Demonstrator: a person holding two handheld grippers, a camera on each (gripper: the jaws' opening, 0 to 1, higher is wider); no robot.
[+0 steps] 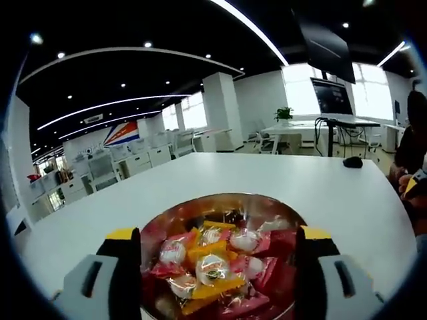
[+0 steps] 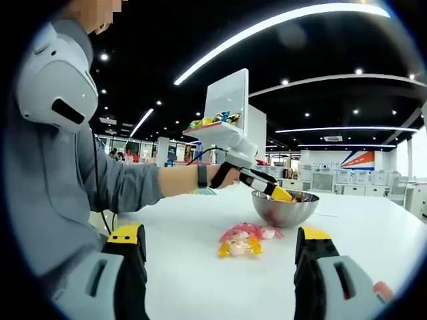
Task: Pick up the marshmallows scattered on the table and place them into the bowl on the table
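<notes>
Marshmallows (image 2: pixel 241 240) beyond spread right gripper (image 2: pixel 220 250)

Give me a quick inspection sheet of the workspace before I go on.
Surface: white table, mostly bare.
Job's things: metal bowl holding wrapped marshmallows; a small pile of wrapped marshmallows lies on the table in front of it.
Clutter: dark mouse-like item near the far edge.
Grippers: left tool poised over the bowl, jaws apart, empty; right tool open, empty.
Cables: thin black lead along the person's sleeve.
Surroundings: open office, desks, monitor, ceiling light strips.
</notes>
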